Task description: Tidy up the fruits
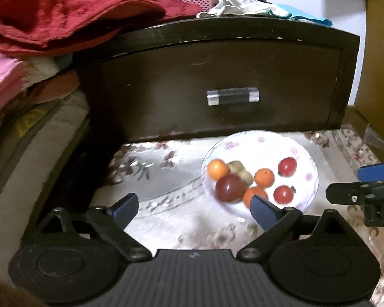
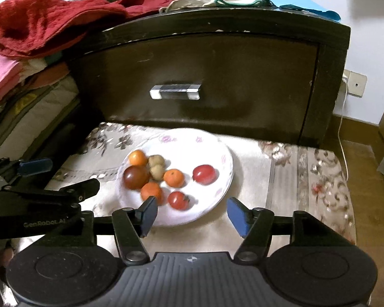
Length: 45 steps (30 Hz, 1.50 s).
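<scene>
Both tongs, left [image 1: 194, 208] and right [image 2: 190, 212], hang spread and empty near the plate [image 2: 212, 138], seemingly ready to sort its fruit [image 2: 175, 177].

White lettering reads "GenRobot.AI" along the black side of the left tool [image 2: 42, 179], seen at the left edge of the right wrist view, with its last letters partly hidden behind the near tool's linkage. Over in the left wrist view, a single white "D" shows on the black body of the right tool [image 1: 358, 186] at the far right edge, the rest of that word cut off by the frame. Nothing else carries readable text.
</scene>
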{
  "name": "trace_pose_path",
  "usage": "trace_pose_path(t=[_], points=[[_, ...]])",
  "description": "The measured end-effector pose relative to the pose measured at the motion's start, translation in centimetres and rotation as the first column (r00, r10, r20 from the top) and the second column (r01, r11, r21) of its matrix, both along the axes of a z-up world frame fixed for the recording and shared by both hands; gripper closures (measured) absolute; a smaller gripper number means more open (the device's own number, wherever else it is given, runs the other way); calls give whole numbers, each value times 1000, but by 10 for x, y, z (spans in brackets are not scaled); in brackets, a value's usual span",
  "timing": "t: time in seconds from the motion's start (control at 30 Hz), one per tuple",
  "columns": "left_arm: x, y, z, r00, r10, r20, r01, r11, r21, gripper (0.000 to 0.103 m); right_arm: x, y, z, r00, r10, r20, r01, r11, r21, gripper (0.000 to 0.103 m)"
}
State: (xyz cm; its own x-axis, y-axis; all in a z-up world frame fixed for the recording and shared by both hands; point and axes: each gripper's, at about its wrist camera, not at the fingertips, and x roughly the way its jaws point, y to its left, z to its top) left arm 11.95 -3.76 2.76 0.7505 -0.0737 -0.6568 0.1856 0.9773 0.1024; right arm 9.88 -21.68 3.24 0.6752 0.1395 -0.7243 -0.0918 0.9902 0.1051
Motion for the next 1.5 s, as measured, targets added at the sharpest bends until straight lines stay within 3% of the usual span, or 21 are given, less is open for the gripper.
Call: trace_pose_path(t=[0.17, 0.47, 1.5], points=[[-24, 2, 1, 1000, 17, 15, -18, 999, 38, 0, -23, 8, 0, 1000, 13, -1, -13, 1000, -10, 41], [-54, 1, 1, 1000, -1, 6, 0, 1000, 24, 0, -47, 14, 2, 1000, 9, 0, -9, 1000, 8, 41], [-85, 1, -2, 1000, -7, -16, 7, 1000, 4, 0, -77, 21, -1, 1000, -14, -19, 14, 1000, 14, 40]])
